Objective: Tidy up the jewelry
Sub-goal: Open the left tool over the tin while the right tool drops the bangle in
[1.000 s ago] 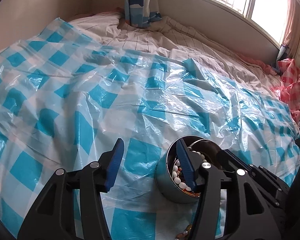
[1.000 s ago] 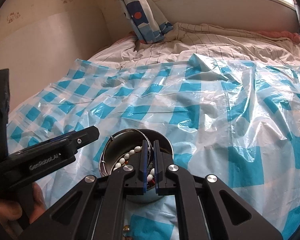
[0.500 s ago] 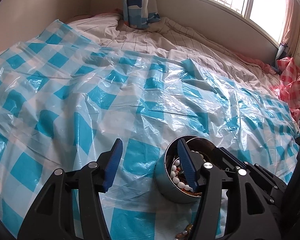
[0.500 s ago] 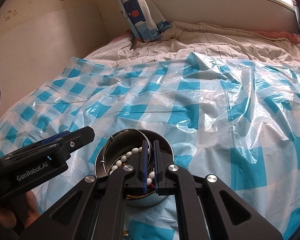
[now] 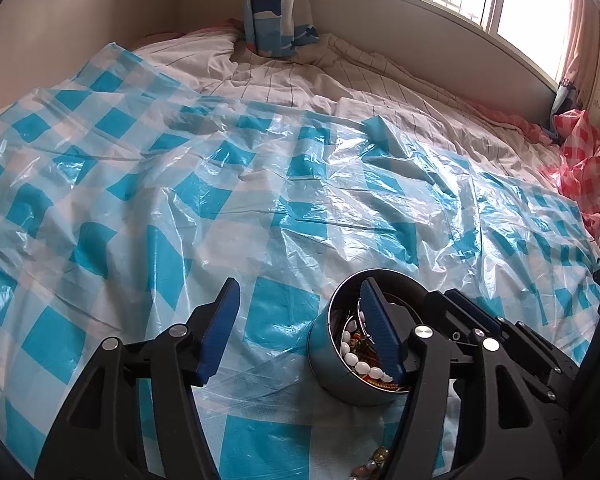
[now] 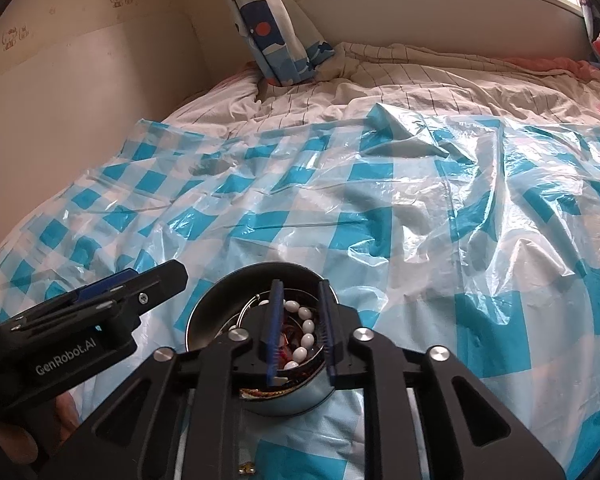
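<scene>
A round metal tin [image 5: 332, 364] stands on the blue-checked plastic sheet [image 5: 260, 200] and holds white beads [image 5: 352, 358], a thin bangle and reddish jewelry. It also shows in the right wrist view [image 6: 216, 312]. My left gripper [image 5: 296, 332] is open and empty, its right finger in front of the tin's near side. My right gripper [image 6: 300, 332] hangs over the tin's mouth with the jaws a small gap apart, white beads [image 6: 306, 338] showing between them; nothing is gripped. A few beads [image 5: 374, 460] lie on the sheet below the tin.
The sheet covers a striped bedsheet [image 6: 420, 80]. A blue patterned curtain [image 6: 268, 28] hangs at the back corner. A red-checked bag [image 5: 588, 160] lies at the right edge. Wall on the left, window ledge behind.
My right gripper's jaws, shut before, have parted a little over the tin. My left gripper has stayed open and shifted slightly.
</scene>
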`<action>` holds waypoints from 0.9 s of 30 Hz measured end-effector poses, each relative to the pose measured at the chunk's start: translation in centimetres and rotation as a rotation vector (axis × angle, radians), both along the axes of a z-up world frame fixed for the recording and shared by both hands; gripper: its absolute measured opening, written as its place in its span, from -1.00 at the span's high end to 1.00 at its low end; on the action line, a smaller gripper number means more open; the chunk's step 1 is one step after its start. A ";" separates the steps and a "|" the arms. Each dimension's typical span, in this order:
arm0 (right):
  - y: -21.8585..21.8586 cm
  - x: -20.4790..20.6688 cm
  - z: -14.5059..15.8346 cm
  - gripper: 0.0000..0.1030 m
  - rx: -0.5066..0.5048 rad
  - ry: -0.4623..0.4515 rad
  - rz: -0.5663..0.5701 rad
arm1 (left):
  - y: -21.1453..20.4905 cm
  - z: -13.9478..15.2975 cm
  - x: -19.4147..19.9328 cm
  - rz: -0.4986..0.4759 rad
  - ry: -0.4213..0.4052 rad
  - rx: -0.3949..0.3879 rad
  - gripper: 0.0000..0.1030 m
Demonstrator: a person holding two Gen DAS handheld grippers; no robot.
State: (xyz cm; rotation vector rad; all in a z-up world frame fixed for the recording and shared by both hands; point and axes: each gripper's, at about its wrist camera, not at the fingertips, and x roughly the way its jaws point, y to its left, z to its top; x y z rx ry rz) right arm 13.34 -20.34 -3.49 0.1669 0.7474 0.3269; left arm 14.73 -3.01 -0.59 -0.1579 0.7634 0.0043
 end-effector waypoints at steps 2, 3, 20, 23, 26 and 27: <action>-0.1 0.0 0.1 0.57 0.003 -0.001 -0.002 | 0.0 0.0 0.0 0.000 0.000 -0.001 -0.18; -0.2 0.0 0.1 0.54 0.003 -0.001 -0.003 | -0.1 0.0 0.0 0.001 0.000 -0.001 -0.20; -1.4 -0.2 0.5 0.07 -0.017 0.003 -0.050 | -0.2 0.3 -0.2 -0.001 -0.010 0.019 -0.44; -1.9 -0.3 0.5 -0.02 -0.024 0.014 -0.061 | -0.2 0.3 -0.4 -0.012 -0.011 0.034 -0.61; -2.5 -0.7 0.7 -0.10 -0.024 0.023 -0.074 | -0.1 0.3 -0.8 -0.027 -0.006 0.037 -0.65; -2.8 -0.9 0.8 -0.12 -0.023 0.029 -0.075 | 0.0 0.2 -0.9 -0.032 0.000 0.033 -0.65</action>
